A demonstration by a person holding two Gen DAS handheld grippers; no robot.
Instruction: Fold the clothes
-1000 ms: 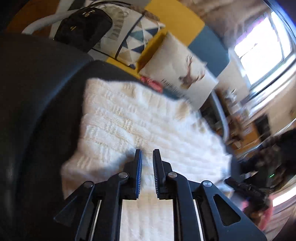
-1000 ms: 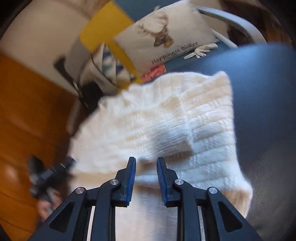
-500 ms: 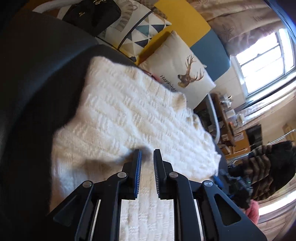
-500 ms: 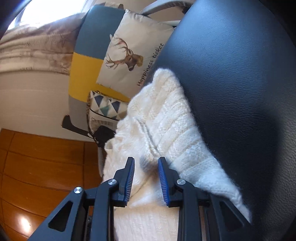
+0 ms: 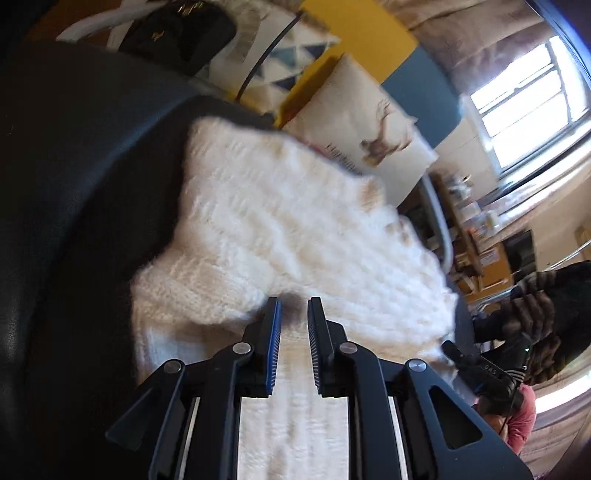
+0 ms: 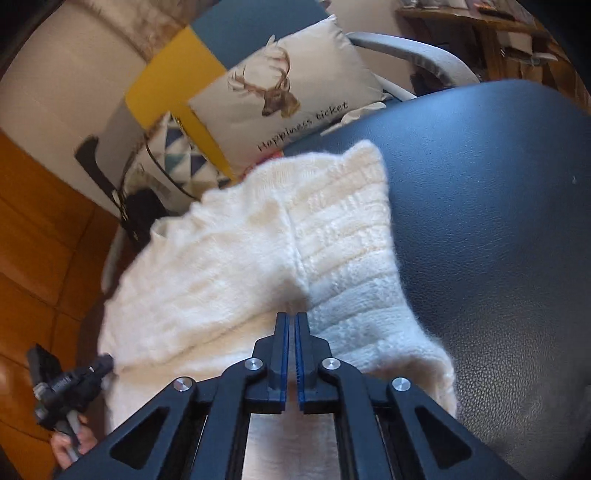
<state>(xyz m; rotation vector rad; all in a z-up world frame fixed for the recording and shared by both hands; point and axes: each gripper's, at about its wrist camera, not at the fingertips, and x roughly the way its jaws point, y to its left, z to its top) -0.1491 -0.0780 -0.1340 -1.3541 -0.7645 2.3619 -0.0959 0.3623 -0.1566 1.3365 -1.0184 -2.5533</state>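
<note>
A white knitted sweater [image 5: 280, 229] lies on a black leather seat [image 5: 74, 177], partly folded over itself. My left gripper [image 5: 294, 310] is open just above the sweater's near part, with nothing between its fingers. In the right wrist view the sweater [image 6: 258, 258] lies on the same seat [image 6: 498, 206]. My right gripper [image 6: 291, 317] has its jaws almost together at the folded layer's edge; whether knit is pinched between them is hidden. The other gripper [image 6: 66, 384] shows at lower left.
A deer-print cushion [image 6: 280, 96] and a triangle-pattern cushion [image 6: 177, 155] lean on a yellow and blue sofa back behind the seat. A black handbag [image 5: 177, 33] sits at the far left. A bright window [image 5: 524, 103] and cluttered shelves are to the right.
My right gripper's jaws have gone from apart to nearly together on the sweater's fold. Both views have swung; the left gripper stays open over the sweater.
</note>
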